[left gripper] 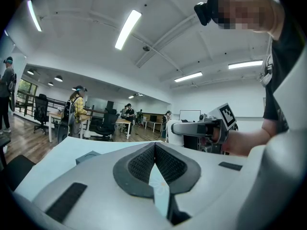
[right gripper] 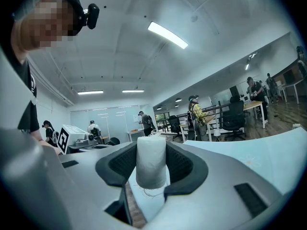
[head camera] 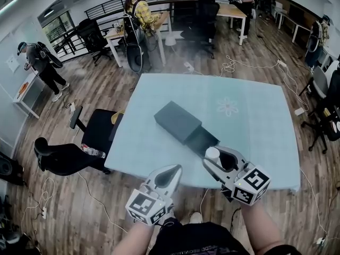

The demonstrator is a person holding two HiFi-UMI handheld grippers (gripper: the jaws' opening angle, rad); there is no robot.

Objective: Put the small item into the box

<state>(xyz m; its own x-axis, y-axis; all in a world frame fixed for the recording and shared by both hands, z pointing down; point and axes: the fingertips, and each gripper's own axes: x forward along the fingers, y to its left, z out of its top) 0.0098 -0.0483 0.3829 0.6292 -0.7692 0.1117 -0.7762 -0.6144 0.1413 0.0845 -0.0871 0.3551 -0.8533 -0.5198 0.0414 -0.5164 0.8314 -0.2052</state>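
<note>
Your right gripper [right gripper: 151, 163] has its ribbed pads clamped on a small white cloth-wrapped cylinder [right gripper: 151, 159], which stands upright between them. Your left gripper [left gripper: 154, 163] is closed on nothing, its pads meeting at the tips. The cylinder hangs over the near part of the pale blue tabletop [head camera: 255, 137], just beside the near end of the dark grey rectangular box [head camera: 178, 121], not inside it. Around the table are a wood-plank floor [head camera: 64, 206] and a black office chair [head camera: 93, 134]. You have two grippers, one cylinder, one box and one table.
</note>
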